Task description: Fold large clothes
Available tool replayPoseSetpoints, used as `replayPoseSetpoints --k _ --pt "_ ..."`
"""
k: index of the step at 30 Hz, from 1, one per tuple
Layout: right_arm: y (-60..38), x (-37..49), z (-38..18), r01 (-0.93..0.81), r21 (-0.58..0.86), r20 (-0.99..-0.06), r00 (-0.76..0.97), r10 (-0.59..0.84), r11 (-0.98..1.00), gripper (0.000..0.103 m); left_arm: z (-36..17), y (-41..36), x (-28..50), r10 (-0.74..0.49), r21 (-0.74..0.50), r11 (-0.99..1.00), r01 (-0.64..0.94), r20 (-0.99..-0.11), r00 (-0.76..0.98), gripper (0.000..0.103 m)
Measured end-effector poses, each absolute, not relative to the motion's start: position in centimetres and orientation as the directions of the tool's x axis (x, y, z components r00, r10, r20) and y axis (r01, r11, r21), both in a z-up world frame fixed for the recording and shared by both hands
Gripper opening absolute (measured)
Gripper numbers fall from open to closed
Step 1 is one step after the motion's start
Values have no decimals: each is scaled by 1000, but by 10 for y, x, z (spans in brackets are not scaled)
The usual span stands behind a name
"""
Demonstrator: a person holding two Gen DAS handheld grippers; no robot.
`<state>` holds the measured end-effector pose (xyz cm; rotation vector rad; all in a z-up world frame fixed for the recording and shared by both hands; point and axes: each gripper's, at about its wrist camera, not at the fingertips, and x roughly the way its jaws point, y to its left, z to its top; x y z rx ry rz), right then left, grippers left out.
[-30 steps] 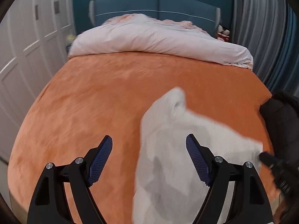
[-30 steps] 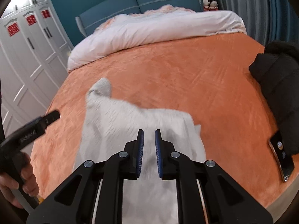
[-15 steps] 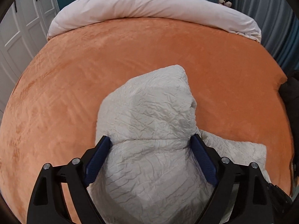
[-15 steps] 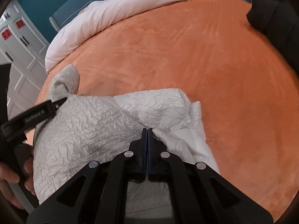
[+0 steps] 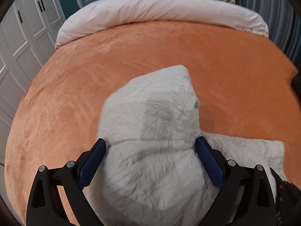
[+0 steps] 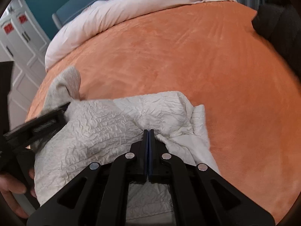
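Note:
A crinkled off-white garment (image 5: 150,124) lies bunched on the orange bedspread (image 5: 131,52) near the bed's front edge. My left gripper (image 5: 150,146) is open, its blue-padded fingers (image 5: 94,158) straddling a raised fold of the cloth. In the right wrist view the garment (image 6: 105,128) spreads left, one grey-beige end (image 6: 69,81) sticking up. My right gripper (image 6: 148,133) is shut on a pinch of the garment's edge. The left gripper (image 6: 37,124) shows at the left, held by a hand.
A white duvet (image 5: 160,13) is rolled back at the head of the bed before a blue headboard. A black garment (image 6: 278,24) lies at the bed's right edge. White wardrobe doors (image 5: 22,33) stand left. Grey curtains hang at the right.
My right gripper closed on the garment's edge and holds it. My left gripper moved in over the cloth, its open fingers now straddling a fold. The garment bunched up.

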<state>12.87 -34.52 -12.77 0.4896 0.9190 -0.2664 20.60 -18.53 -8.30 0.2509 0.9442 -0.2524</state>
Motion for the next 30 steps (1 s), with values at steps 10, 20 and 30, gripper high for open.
replayPoseSetpoints --k 10,20,30 --pt "-288 44 -56 292 355 -786 608 114 888 13 -19 -119 108 -143 109 926 361 -784 604 92" --pt "-306 -25 -63 376 451 -752 648 118 809 57 -47 -55 47 -177 2 934 356 -866 469 93" --pt "-324 21 -97 371 493 -790 570 226 787 6 -60 -29 20 -202 -65 946 317 -883 423 95"
